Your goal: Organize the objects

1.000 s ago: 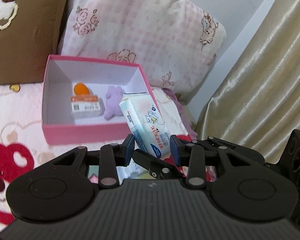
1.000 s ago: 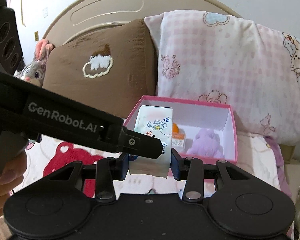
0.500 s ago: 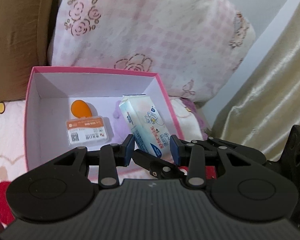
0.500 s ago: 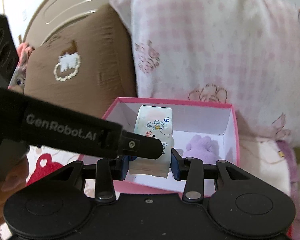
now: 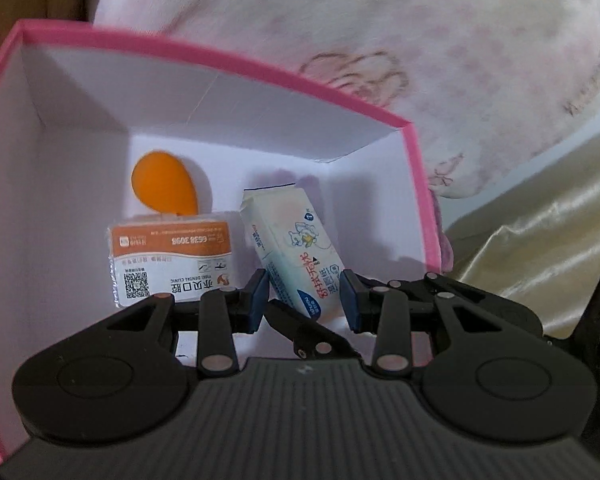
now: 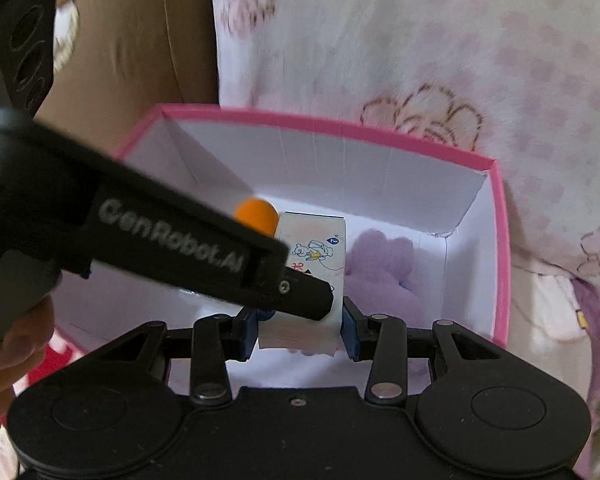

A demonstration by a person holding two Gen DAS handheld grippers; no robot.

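Observation:
A white-and-blue tissue pack (image 5: 296, 248) with a cartoon bear is held between both grippers over the inside of a pink box (image 5: 228, 56). My left gripper (image 5: 304, 300) is shut on the pack's lower end. My right gripper (image 6: 300, 328) is shut on the same pack (image 6: 312, 252) from the other side. The left gripper's arm crosses the right wrist view in front of the pack. In the box lie an orange egg-shaped sponge (image 5: 164, 184), an orange-and-white card packet (image 5: 172, 260) and a purple plush toy (image 6: 384, 264).
A pink checked pillow (image 6: 420, 40) stands behind the box (image 6: 500, 260), a brown cushion (image 6: 132, 32) to its left. A gold curtain (image 5: 540, 220) hangs at the right. A pink bedspread with red hearts lies under the box.
Both grippers moved forward and down with the tissue pack, from in front of the box to over its inside. The box now fills both views.

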